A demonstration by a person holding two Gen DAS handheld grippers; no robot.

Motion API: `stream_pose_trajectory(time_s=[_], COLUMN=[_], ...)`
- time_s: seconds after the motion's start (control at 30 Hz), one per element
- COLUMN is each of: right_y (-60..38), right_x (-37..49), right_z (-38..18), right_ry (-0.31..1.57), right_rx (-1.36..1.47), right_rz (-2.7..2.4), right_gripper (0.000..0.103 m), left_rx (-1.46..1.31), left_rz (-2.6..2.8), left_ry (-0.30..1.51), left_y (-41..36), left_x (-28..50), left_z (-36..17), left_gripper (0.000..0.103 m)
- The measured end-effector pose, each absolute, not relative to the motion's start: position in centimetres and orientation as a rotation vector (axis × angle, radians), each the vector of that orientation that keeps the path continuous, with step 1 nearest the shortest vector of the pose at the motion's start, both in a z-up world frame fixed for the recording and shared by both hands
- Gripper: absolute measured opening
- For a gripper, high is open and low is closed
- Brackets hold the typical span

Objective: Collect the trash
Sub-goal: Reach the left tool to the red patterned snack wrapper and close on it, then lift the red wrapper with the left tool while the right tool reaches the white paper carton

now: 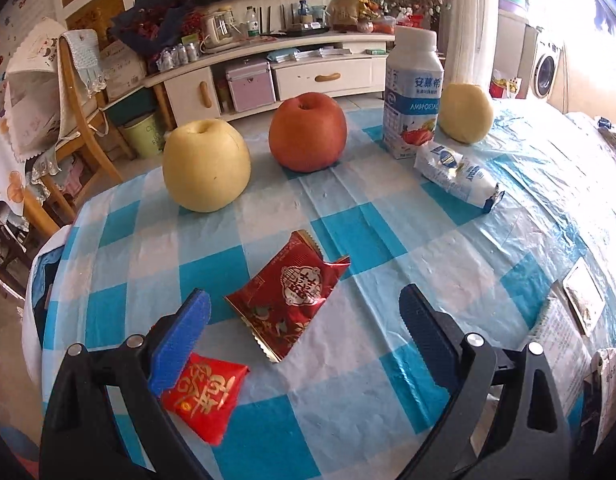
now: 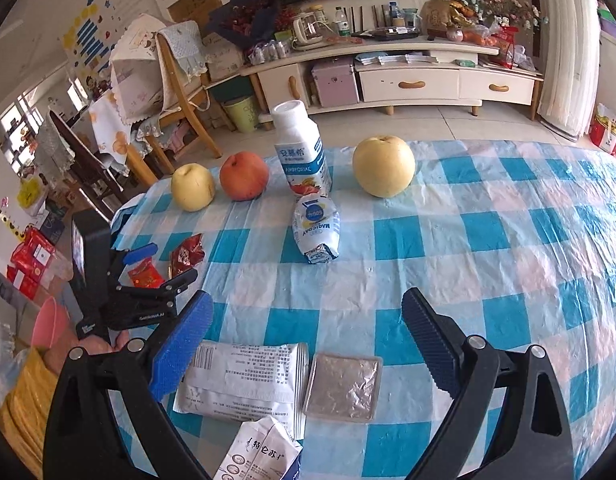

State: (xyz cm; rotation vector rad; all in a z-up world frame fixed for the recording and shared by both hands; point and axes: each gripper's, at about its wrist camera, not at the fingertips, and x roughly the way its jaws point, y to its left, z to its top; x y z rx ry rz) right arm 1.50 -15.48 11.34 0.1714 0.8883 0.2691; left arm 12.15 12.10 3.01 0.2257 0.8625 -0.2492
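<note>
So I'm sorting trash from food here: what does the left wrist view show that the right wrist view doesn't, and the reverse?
Only the left: nothing on the table, just a close look at its torn red wrapper and red packet.
Only the right: the left gripper itself, a crumpled carton and the whole white printed wrapper.
Both: two yellow pears, a red apple, the yogurt bottle, the white-blue pack, the foil tray.

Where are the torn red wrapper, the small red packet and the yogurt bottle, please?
torn red wrapper (image 1: 288,297), left wrist view, on its printed middle.
small red packet (image 1: 205,398), left wrist view, on its gold lettering.
yogurt bottle (image 1: 412,92), left wrist view, on its label.
</note>
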Motion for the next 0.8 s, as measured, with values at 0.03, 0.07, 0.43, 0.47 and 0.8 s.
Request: stream_pose_trajectory(time_s=[0.03,0.07,0.43,0.47,0.8], right_y=[-15.3,-15.1,-14.1,-13.9,-9.5], right_x=[1.5,1.5,1.5,1.5,-0.1], right_z=[11.3,11.2,10.5,10.6,8.0], right_ry=[0.892,0.896,0.93,0.934,1.066], right_rx=[0.167,0.161,0.119,0.109,-0.074], right_rz=[0.275,0.283,0.31,0.32,0.441], right_gripper=[0.094,0.094,0.094,0.094,0.094], left_rx=[0.226,0.227,0.25,0.25,0.176], left_rz=[-0.255,-0.261,-0.261,-0.26,-0.234], left_ry=[0.876,0.889,0.91,0.908,0.887], left_y=[12.3,12.3,12.2,12.2,12.9], left_x=[12.6,12.9,13.8,13.8,13.4], left_z=[2.7,2.4,0.9,0.9,0.9], left_gripper=[0.096,0.096,0.088,0.085,0.055])
